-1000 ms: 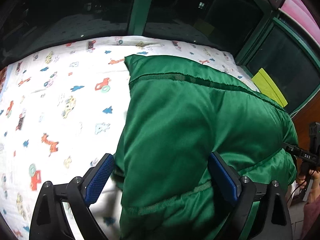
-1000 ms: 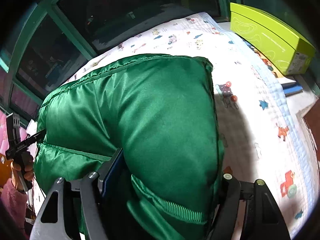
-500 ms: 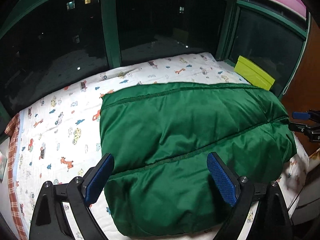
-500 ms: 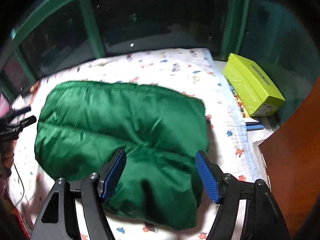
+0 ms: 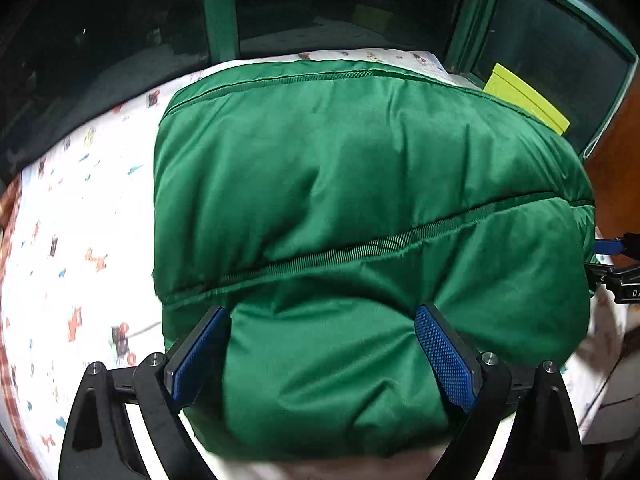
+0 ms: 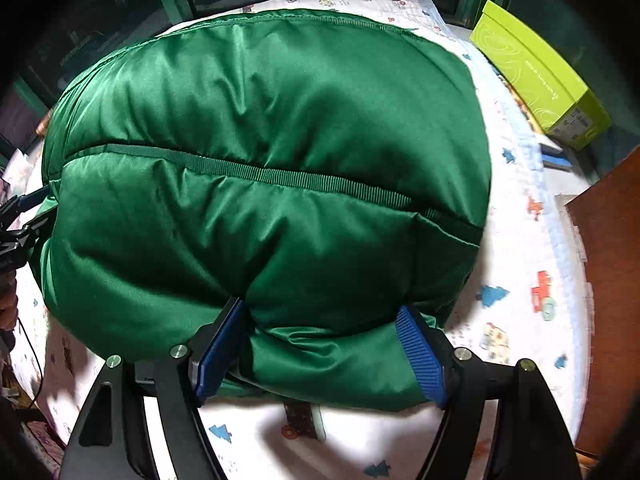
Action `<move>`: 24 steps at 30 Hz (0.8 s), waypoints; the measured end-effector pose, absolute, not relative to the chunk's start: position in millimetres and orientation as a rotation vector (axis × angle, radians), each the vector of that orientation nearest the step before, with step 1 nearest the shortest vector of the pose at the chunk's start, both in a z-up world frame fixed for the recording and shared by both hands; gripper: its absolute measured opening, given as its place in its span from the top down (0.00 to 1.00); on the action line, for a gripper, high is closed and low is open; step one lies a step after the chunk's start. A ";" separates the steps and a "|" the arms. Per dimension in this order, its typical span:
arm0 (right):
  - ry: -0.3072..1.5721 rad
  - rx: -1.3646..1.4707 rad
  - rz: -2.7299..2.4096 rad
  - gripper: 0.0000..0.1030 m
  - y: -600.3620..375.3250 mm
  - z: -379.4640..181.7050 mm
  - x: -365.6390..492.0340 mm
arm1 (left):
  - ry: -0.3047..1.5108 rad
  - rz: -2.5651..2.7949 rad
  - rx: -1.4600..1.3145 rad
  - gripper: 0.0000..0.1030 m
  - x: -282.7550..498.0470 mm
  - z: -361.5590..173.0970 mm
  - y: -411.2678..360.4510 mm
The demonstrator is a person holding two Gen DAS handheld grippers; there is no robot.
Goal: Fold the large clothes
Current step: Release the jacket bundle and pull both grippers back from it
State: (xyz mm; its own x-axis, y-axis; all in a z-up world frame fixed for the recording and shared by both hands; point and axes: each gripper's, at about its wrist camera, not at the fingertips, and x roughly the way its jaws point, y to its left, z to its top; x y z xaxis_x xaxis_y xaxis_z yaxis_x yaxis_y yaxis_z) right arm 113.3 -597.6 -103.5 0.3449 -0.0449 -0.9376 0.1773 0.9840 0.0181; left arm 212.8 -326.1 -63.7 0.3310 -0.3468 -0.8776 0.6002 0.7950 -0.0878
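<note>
A puffy green padded jacket [image 5: 340, 168] lies folded on the bed's white printed sheet [image 5: 80, 208], with a zip line running across it. My left gripper [image 5: 322, 344] is pushed down over its near edge, blue pads wide apart, fabric bulging between them. In the right wrist view the same jacket [image 6: 260, 120] fills the frame. My right gripper [image 6: 320, 340] straddles the near edge further right; its jaws are opening, with a fold of fabric between the pads. Each gripper shows at the other view's edge: the right gripper [image 5: 616, 268], the left gripper [image 6: 20, 220].
A yellow-green box [image 6: 536, 76] sits at the bed's far right corner on a blue book [image 6: 554, 158]. Brown wooden furniture [image 6: 608, 280] stands along the right side. Dark windows in green frames [image 5: 220, 8] run behind the bed. Bare sheet [image 6: 520, 280] shows right of the jacket.
Half a second ago both grippers hung back above the jacket with nothing between the pads. Both have since come down onto its near edge, and fabric now bulges between each pair.
</note>
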 end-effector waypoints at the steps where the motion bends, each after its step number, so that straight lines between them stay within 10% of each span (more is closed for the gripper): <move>1: 1.209 0.105 -0.154 0.20 -596.4 -98.4 111.8 | 1.066 -0.633 0.279 0.02 210.7 -63.4 -324.5; 24: 1.146 -0.098 -0.138 0.20 -538.5 -31.3 85.9 | 0.920 -0.595 0.362 0.01 142.7 -9.2 -296.2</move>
